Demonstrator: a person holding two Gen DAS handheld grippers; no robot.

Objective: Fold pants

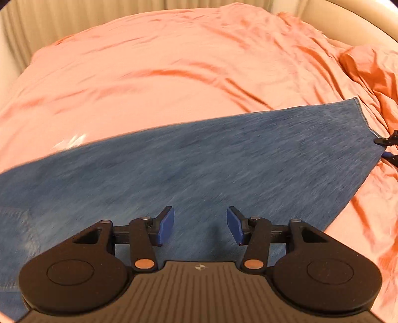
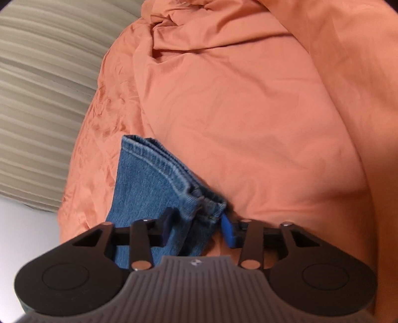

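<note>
Blue denim pants (image 1: pixel 199 159) lie flat across an orange bedsheet (image 1: pixel 161 69), the legs reaching right to the hem end. My left gripper (image 1: pixel 200 224) is open and empty, just above the denim near its front edge. In the right wrist view the stacked leg hems (image 2: pixel 159 179) lie between the blue pads of my right gripper (image 2: pixel 197 227), whose jaws stand wide apart around the hem corner without pinching it. The right gripper also shows in the left wrist view (image 1: pixel 388 149) at the pants' far right end.
The orange sheet (image 2: pixel 248 111) is wrinkled and bunched at the back right (image 1: pixel 368 64). A beige ribbed headboard or cushion (image 2: pixel 44 99) borders the bed on the left, and beige curtains (image 1: pixel 74 15) hang behind.
</note>
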